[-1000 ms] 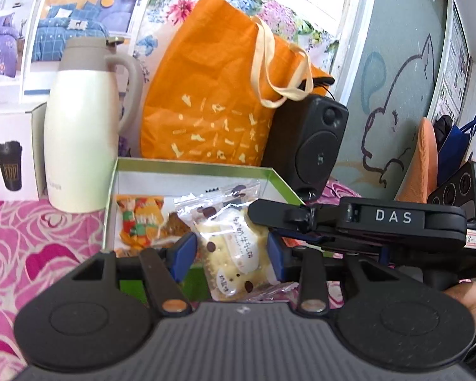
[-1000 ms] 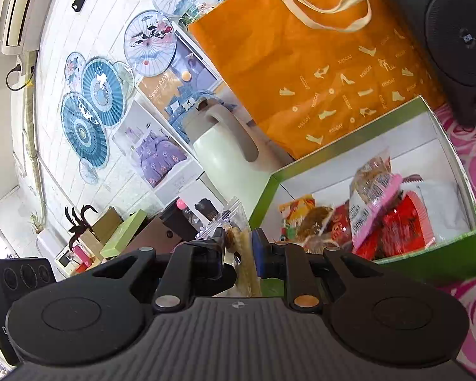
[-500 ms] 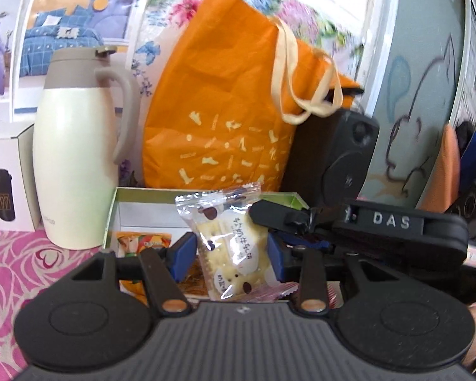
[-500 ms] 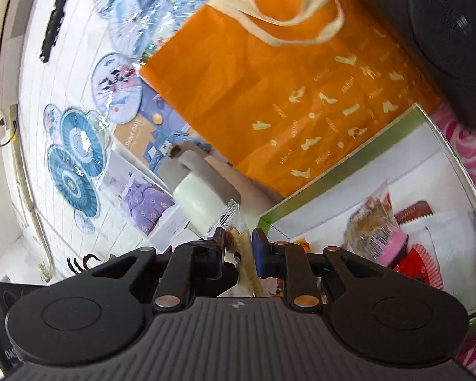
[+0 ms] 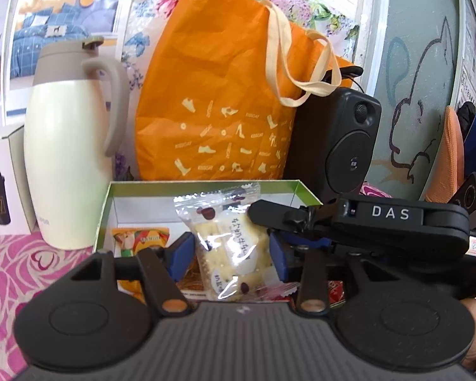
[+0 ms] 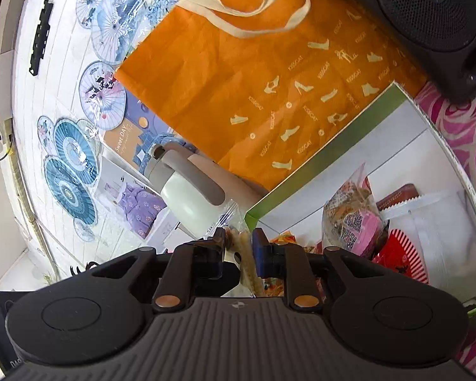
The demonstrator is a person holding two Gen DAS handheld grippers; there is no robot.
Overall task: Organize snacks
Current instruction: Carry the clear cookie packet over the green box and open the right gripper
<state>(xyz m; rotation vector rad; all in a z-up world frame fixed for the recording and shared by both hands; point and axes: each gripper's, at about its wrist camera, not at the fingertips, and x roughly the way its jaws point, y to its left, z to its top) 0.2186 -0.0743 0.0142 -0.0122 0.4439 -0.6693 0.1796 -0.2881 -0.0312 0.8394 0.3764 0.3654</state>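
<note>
Right tool (image 6: 237,244) pinching cracker packet (image 6: 242,247), lifted from green box (image 6: 317,155), left tool (image 5: 228,252) still spread.

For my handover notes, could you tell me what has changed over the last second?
The cracker packet rose from lying in the green box to hanging above it. The right gripper, still shut on it edge-on, lifted with it; the left gripper stays open around it. The jug and orange bag have not moved.
</note>
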